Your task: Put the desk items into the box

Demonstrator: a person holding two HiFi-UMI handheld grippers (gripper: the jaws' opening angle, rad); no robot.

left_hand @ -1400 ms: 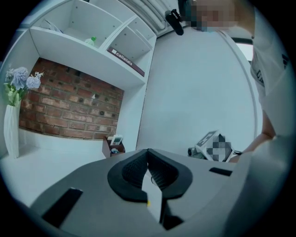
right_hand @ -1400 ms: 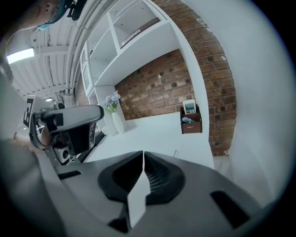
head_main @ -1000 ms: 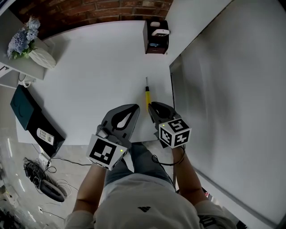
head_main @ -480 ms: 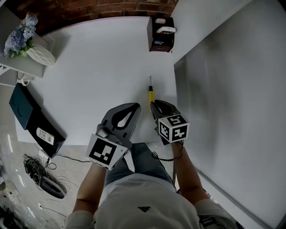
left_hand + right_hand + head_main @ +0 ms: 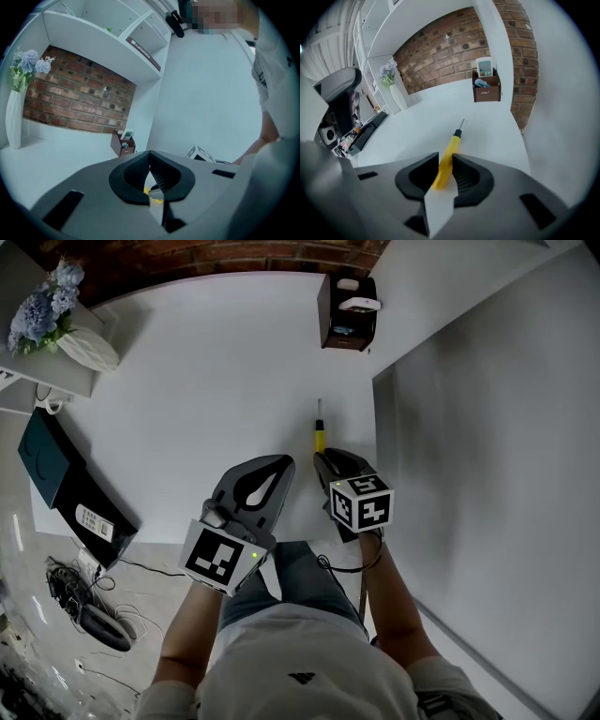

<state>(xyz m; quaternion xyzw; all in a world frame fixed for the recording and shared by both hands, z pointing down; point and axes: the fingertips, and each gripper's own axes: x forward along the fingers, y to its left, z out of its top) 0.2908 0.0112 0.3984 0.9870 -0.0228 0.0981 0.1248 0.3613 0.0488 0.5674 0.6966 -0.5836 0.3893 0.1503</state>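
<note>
Head view shows a yellow screwdriver [image 5: 320, 435] lying flat on the white surface [image 5: 206, 390], its metal tip pointing to 12 o'clock. The right claw [image 5: 324, 458] sits at the 6 o'clock end of the screwdriver, angled down at it. Right gripper view shows this claw's jaws apart, one on each side of the yellow handle [image 5: 451, 147]. They have just been opening, and the handle lies between them on the surface without being clamped. The left claw [image 5: 277, 465] is at 9 o'clock of the right one, just beside it. Left gripper view shows its jaws together at the tips with nothing between them [image 5: 150, 155]. A brown box [image 5: 349, 320] stands at about 1 o'clock of the screwdriver, well apart from it, at the far edge of the surface. It already holds a few small items.
</note>
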